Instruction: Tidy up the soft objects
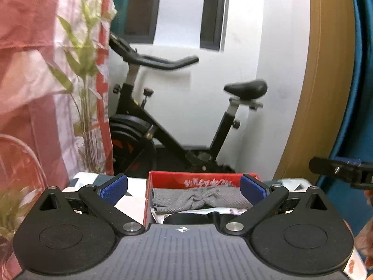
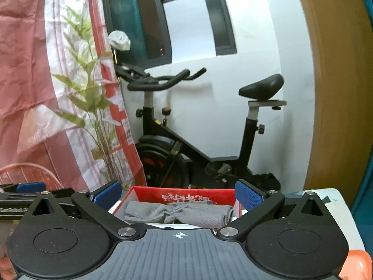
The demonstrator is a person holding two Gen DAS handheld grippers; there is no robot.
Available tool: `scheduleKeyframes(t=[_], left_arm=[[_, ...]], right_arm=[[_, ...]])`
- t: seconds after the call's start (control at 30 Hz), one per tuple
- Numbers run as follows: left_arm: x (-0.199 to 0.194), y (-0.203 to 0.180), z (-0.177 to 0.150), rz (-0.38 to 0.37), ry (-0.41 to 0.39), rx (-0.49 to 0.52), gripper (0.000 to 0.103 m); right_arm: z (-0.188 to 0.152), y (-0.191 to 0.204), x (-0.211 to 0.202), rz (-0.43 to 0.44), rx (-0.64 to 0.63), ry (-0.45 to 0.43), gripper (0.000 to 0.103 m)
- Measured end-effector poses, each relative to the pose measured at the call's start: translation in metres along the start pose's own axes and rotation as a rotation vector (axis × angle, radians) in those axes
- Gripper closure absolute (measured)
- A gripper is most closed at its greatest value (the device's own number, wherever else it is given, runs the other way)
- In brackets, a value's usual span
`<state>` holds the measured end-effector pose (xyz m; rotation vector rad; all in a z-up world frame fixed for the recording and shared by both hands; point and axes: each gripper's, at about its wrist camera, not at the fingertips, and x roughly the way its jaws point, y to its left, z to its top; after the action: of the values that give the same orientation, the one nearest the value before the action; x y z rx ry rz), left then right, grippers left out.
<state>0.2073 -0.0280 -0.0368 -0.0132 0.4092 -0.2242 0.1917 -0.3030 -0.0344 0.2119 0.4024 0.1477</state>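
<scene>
Snagging on the red cardboard box (image 1: 193, 179) wall is judged likely if either spread, empty gripper, left gripper (image 1: 184, 190) or right gripper (image 2: 178, 194), is lowered carelessly toward the crumpled grey cloth (image 2: 179, 213) lying inside, just ahead.

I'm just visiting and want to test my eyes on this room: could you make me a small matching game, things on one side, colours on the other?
Things:
1. box
2. cloth
3. exercise bike seat
4. gripper pads

Colours:
A. black
B. blue
C. red
D. grey

Pairs: 1-C, 2-D, 3-A, 4-B
</scene>
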Motion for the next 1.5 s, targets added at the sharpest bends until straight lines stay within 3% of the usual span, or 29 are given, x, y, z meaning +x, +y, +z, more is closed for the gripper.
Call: scheduleKeyframes(t=[0.23,0.57,0.87,1.5], left_arm=[[-0.064,-0.012,-0.003,0.116,-0.058,0.023,0.0],[-0.131,-0.011,-0.02,0.143,-0.089,0.004,0.0],[-0.182,-0.011,-0.033,0.184,-0.127,0.005,0.0],[-0.204,-0.014,-0.037,0.209,-0.155,-0.01,0.0]], right_arm=[[-0.019,0.026,-0.056,-0.062,-0.019,-0.043,0.0],[-0.04,0.052,-0.123,-0.048,-0.028,-0.079,0.0],[-0.045,0.076,-0.174,-0.094,-0.082,-0.15,0.0],[-0.044,0.082,-0.2,-0.101,-0.093,-0.201,0.0]])
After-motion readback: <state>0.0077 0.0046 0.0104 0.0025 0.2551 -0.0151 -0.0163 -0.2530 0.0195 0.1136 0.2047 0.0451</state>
